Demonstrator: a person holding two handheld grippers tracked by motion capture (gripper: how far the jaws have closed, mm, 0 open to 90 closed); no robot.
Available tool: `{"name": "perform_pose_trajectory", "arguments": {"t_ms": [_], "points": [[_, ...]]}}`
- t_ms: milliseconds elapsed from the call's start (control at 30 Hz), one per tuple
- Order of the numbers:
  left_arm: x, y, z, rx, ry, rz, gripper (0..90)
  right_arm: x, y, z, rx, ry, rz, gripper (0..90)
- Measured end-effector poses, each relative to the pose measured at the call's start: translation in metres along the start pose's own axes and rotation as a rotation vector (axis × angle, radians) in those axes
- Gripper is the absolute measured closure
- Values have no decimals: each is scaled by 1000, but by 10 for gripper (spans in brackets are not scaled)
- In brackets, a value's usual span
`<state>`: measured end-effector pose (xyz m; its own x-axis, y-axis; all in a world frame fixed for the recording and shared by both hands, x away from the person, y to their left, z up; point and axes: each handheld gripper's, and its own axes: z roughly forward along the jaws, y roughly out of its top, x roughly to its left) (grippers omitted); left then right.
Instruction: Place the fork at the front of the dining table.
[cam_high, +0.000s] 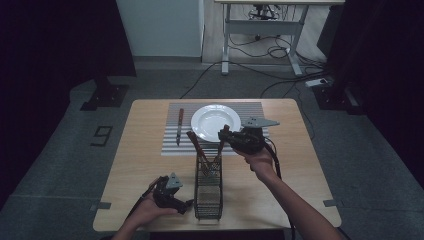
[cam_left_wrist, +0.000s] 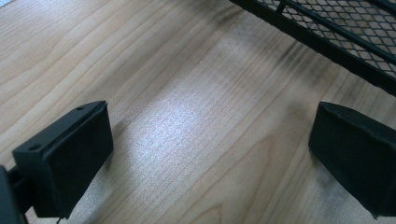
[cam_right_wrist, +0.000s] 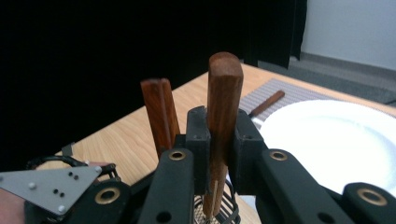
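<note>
Landmark: the black mesh holder (cam_high: 208, 192) stands upright near the front of the desk (cam_high: 140, 150).
Right gripper (cam_high: 226, 134): above the holder's far end, its jaws closed on the wooden handle (cam_right_wrist: 223, 107) of one utensil whose lower end is down in the holder.
Second handle (cam_right_wrist: 160, 115): leans out of the holder just beside the gripped one, apart from it.
Left gripper (cam_high: 186, 204): low at the holder's left side, jaws wide open over bare desk, holding nothing.
Plate (cam_high: 212, 121): on the striped mat (cam_high: 172, 145) beyond the holder; a knife (cam_high: 179, 125) lies to its left.
Risk: I'd judge the utensil's tip could snag in the mesh and tip the unheld holder.
Risk: the handle could slip in the jaws and drop onto the plate.
</note>
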<state>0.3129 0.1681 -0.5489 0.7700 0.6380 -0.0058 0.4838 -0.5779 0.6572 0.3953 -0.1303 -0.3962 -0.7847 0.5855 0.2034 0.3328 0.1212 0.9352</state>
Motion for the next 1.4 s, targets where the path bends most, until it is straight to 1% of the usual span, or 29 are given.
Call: {"name": "perform_pose_trajectory", "arguments": {"t_ms": [167,333,400,467,500,567,700,800,900,1033,1100,1267,1300,1333,1400], "points": [[0,0,0,0,0,0,0,3,9,-11,-40,9,-11,805],[0,0,0,-1,0,0,0,5,17,-23,-88,15,-8,806],[0,0,0,-1,1,0,0,5,21,-29,-110,10,-12,805],[0,0,0,-1,1,-1,0,4,28,-39,-142,-2,-18,806],[0,0,0,-1,1,0,0,4,28,-39,-142,-2,-18,806],[0,0,0,-1,1,0,0,2,31,-45,-162,-12,-17,806],[0,0,0,-1,0,0,0,-7,34,-56,-186,-35,-3,806],[0,0,0,-2,1,-1,0,-15,32,-61,-185,-65,3,805],[0,0,0,-2,1,-1,0,-23,29,-63,-171,-89,13,805],[0,0,0,-1,1,-1,0,-31,24,-61,-150,-121,20,806],[0,0,0,-1,0,-1,0,-35,21,-60,-150,-139,22,805],[0,0,0,-1,1,-1,0,-44,14,-57,-124,-175,26,805],[0,0,0,-1,1,-1,0,-47,11,-56,-114,-189,27,805],[0,0,0,-2,0,-1,0,-47,11,-56,-114,-189,27,805],[0,0,0,-1,0,-1,0,-50,9,-56,-105,-204,27,805]]}}
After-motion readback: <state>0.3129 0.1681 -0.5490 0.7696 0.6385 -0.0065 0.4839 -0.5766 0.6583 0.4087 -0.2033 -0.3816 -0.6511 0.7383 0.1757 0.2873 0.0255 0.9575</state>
